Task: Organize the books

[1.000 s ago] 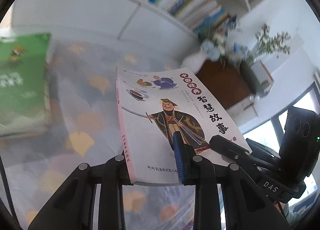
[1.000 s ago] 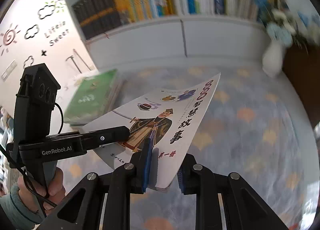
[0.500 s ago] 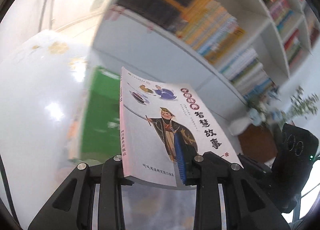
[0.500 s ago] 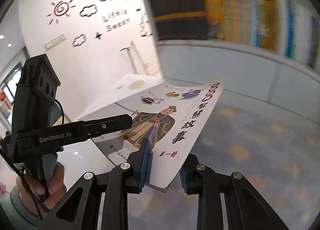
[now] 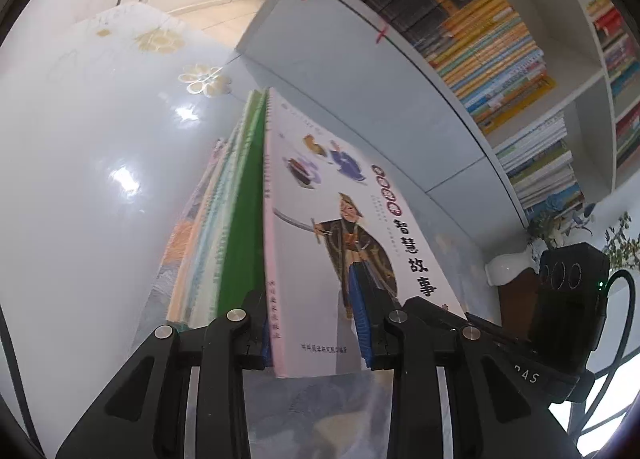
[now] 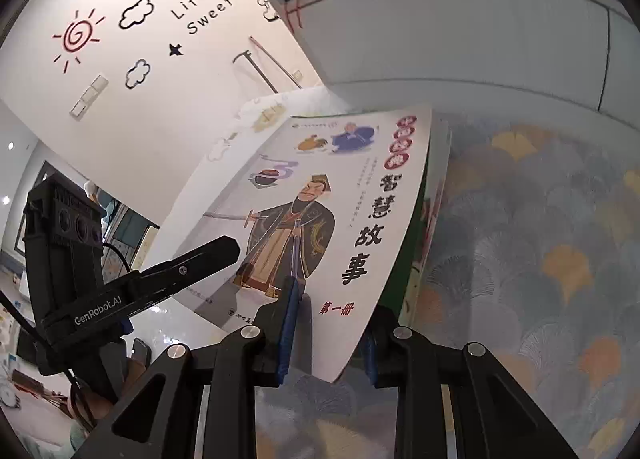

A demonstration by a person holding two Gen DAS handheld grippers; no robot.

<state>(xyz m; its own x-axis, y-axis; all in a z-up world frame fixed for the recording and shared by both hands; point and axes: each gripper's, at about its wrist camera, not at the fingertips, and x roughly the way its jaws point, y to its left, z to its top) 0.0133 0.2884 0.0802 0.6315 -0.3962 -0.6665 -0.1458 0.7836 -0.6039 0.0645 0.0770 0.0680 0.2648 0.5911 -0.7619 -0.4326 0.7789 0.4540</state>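
Left wrist view. Left gripper (image 5: 316, 333) set over the near edge of the book (image 5: 320, 243), spine side; jaws narrow, blue pads to either side of the cover, just now easing apart with the book between them; whether still pressing, cannot tell. Book lying white cover up on the stack (image 5: 224, 235), green cover directly beneath, spines roughly in line. Stack on the patterned table (image 5: 320, 411), in front of the shelf (image 5: 400, 71). Right gripper (image 5: 460, 323) at the near right corner.

Right wrist view. Right gripper (image 6: 328, 333) astride the near corner of the book (image 6: 340, 219); jaws narrow, likewise just opening; contact of the pads uncertain. Cover sagging in a curve between the two holds. Left gripper (image 6: 224, 251) reaching in over the cover from the left. Stack edge (image 6: 434, 195) showing past the far side.

Handling, judged. Thin paperback: light, limp, glossy, likely to slide on the cover below. Best held at the spine edge, or at two near corners as here; a single corner hold would let it droop.

Change from a second earlier. Then, book carried in the air over bare table, stack well off to the left. Now, lowered onto that stack, both grips loosening.
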